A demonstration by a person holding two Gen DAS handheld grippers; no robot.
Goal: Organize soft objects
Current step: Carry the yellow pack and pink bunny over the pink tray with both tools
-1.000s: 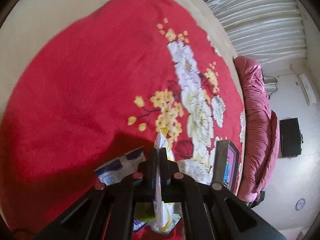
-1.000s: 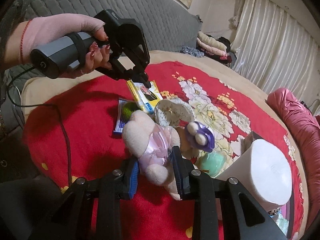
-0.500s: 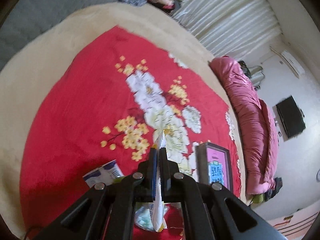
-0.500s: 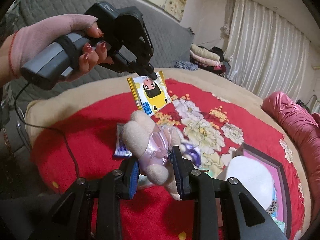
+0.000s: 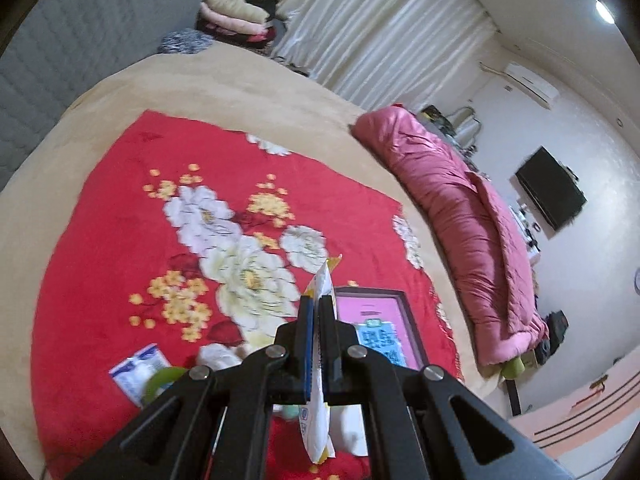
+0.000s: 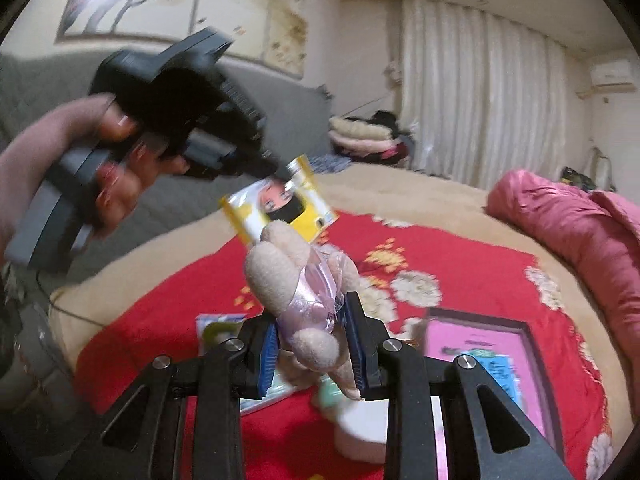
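1. Both grippers have risen since the earlier frames; the red floral blanket (image 5: 120,240) now sits lower and smaller in each view, and more of the curtains (image 6: 480,92) and wall shows.
2. Left gripper (image 5: 317,322): jaws pressed together on the yellow packet (image 5: 318,420), which passes edge-on between the fingers; its top corner pokes out above the tips and its body hangs below them; in the right wrist view the packet's printed face (image 6: 280,208) dangles from the tips, clear of the bed.
3. Right gripper (image 6: 312,344): jaws narrow, clamped on the plush toy (image 6: 288,276) at its lilac skirt; the head stands above the fingertips, the legs hang below.
4. Earlier the toy was just above the other items; now it is lifted off them, with the pink-faced box (image 6: 484,348) and a blue-white pack (image 5: 138,368) left on the blanket beneath.
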